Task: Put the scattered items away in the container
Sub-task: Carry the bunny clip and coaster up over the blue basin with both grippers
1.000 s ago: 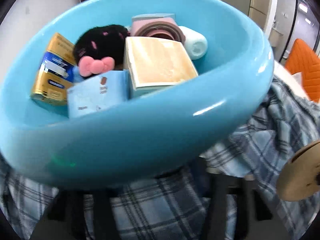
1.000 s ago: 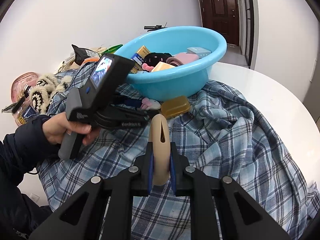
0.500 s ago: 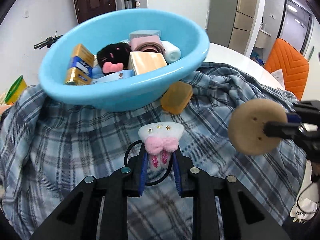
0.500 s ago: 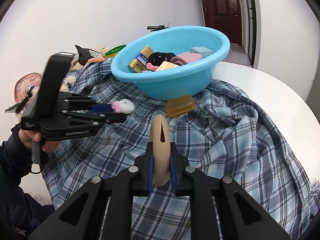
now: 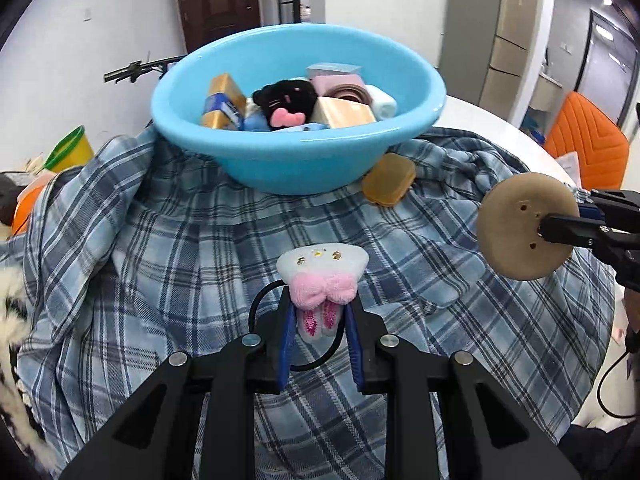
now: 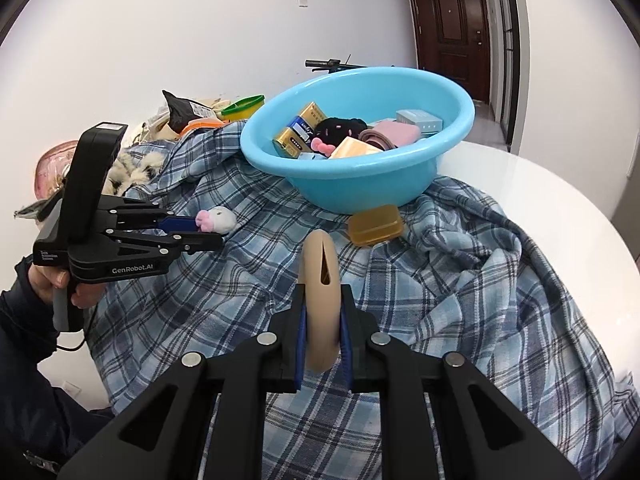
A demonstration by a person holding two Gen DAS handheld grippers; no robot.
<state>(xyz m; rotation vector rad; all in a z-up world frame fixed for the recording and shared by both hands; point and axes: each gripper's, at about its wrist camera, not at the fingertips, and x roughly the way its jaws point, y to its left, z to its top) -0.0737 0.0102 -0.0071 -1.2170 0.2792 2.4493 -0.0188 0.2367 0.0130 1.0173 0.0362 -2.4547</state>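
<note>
Left wrist view: left gripper [image 5: 320, 320] clamped on a white plush hair tie [image 5: 322, 280] with a pink bow, black elastic loop hanging beside the jaws. Held clear above the blue plaid cloth [image 5: 180, 248], short of the blue basin [image 5: 304, 160]. Basin resting on the cloth, already loaded: gold box [image 5: 224, 100], black plush [image 5: 286, 98] with pink bow, tan box [image 5: 346, 114], pink roll [image 5: 346, 88], white cylinder [image 5: 382, 102], pale blue box [image 5: 334, 70]. Amber soap case [image 5: 390, 180] lying on the cloth, touching the basin's near right wall. At right, round tan disc [image 5: 524, 226] pinched by the right gripper [image 5: 560, 224], raised off the cloth. Yellow tub with a green rim [image 5: 72, 150] at far left. Orange chair [image 5: 588, 148] in the far right background.

Right wrist view: right gripper [image 6: 323, 328] closed tight on the tan disc [image 6: 320, 300], seen edge-on with a slit along its rim, standing upright between the blue pads. Left gripper [image 6: 192, 230] at left, gripped by a hand [image 6: 60, 284] in a dark sleeve, plush hair tie [image 6: 216, 218] at its tips, above the cloth [image 6: 460, 280] and well short of the basin [image 6: 360, 176]. Amber soap case [image 6: 375, 224] just in front of the basin. Cloth spread over a white round table [image 6: 580, 200]. Clutter heaped beyond the left gripper, too jumbled to identify.
</note>
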